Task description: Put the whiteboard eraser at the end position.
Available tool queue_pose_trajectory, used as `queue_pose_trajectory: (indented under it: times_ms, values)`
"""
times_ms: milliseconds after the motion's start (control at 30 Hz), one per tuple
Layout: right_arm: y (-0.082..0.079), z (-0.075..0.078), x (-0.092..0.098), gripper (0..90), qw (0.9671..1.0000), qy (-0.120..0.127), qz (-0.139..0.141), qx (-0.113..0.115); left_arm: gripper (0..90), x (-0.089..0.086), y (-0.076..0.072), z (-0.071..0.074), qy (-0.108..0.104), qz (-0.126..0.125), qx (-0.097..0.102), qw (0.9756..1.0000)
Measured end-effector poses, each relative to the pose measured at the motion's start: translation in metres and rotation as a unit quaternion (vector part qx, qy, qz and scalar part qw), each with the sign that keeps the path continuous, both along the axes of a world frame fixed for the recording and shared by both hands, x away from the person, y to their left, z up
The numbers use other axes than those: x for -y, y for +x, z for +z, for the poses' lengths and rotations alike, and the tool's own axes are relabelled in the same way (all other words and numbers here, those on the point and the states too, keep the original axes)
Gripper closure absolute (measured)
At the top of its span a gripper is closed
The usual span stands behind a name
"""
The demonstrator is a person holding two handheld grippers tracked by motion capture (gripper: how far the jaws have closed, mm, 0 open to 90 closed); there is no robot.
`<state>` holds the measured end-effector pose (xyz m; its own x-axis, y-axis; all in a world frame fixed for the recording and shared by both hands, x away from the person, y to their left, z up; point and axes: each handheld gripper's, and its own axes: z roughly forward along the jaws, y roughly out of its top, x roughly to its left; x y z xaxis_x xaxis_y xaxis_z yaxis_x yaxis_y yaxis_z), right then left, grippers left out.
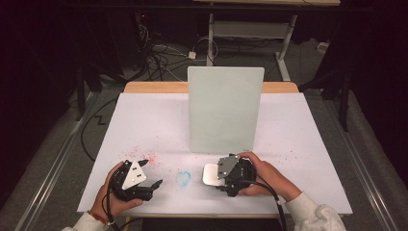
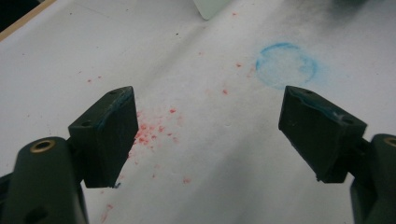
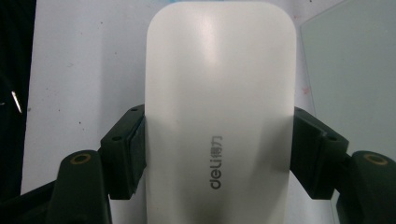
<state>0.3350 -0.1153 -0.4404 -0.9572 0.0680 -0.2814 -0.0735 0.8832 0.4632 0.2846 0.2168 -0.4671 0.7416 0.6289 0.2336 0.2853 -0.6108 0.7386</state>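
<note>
A white eraser (image 3: 220, 116), a smooth rounded block with grey lettering near its lower end, is clamped between the jaws of the right gripper (image 1: 222, 176). In the high view it is seen low over the white desk (image 1: 298, 144), just in front of the upright pale green board (image 1: 225, 109) and right of a faint blue ring (image 1: 183, 178) smudged on the surface. The left gripper (image 1: 150, 174) is held released, its jaws standing wide apart with nothing between them, above a scatter of red specks (image 2: 154, 133).

The eraser is judged to be light and rigid, with a glossy plastic shell that is likely to be slippery; it is best taken across its long flat sides near the middle, as it is now, where the pads (image 3: 122, 154) bear squarely. A firm but not crushing squeeze should be enough. Whether its underside carries a soft felt pad cannot be told, since that face is hidden.

The lettering and the contact of the pads on both sides are given by the right gripper view, while the high view gives the eraser's place relative to the board and the ring. The blue ring's outline and blue traces on the jaw edges are shown clearly by the left gripper view.
</note>
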Motion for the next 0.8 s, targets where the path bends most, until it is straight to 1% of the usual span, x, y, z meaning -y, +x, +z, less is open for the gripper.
queue_pose_trajectory:
  times_ms: [133,167,200,267,333,433,533,567,600,633,667,733,800]
  values:
    - [0.000,-0.006,-0.003,30.6,1.0000,0.001,-0.001,-0.005,19.1,0.000,0.000,0.000,0.001,-0.001,0.000,1.0000]
    - [0.000,-0.008,-0.003,30.3,0.9999,0.005,-0.005,-0.008,19.1,-0.001,-0.001,0.000,0.001,-0.001,0.000,1.0000]
    - [0.000,-0.007,-0.003,30.0,0.9999,0.012,-0.008,-0.008,19.1,-0.001,-0.001,0.000,0.000,0.000,0.000,1.0000]
    - [0.001,-0.004,0.000,29.3,0.9989,0.042,-0.014,-0.014,19.1,-0.001,-0.001,0.000,0.001,0.000,-0.001,1.0000]
    - [0.003,0.001,0.005,29.9,0.9975,0.065,-0.024,-0.016,19.1,-0.001,0.000,0.000,0.003,0.000,-0.001,1.0000]
    - [0.005,0.005,0.011,29.0,0.9955,0.087,-0.036,-0.013,19.1,-0.001,-0.001,0.000,0.001,-0.001,0.000,1.0000]
    - [0.006,0.012,0.020,27.4,0.9931,0.106,-0.051,0.004,19.1,0.000,0.000,0.000,0.001,-0.001,0.000,1.0000]
    - [0.006,0.014,0.024,26.1,0.9917,0.114,-0.059,0.010,19.1,0.000,0.000,0.000,0.001,-0.001,0.000,1.0000]
    - [0.006,0.017,0.029,25.2,0.9896,0.125,-0.069,0.020,19.1,0.001,0.000,0.000,0.001,-0.001,0.001,1.0000]
    - [0.005,0.019,0.032,25.1,0.9882,0.130,-0.076,0.028,19.1,0.001,-0.001,0.000,0.002,-0.001,0.001,1.0000]
    - [0.006,0.021,0.037,24.8,0.9859,0.139,-0.085,0.037,19.1,0.001,0.000,0.000,0.001,-0.001,0.001,1.0000]
    - [0.006,0.026,0.046,22.9,0.9804,0.156,-0.107,0.055,19.1,0.001,0.000,0.000,0.001,-0.001,0.001,1.0000]
    - [0.006,0.029,0.054,22.3,0.9756,0.169,-0.122,0.068,19.1,0.001,0.001,0.000,0.000,-0.001,0.000,1.0000]
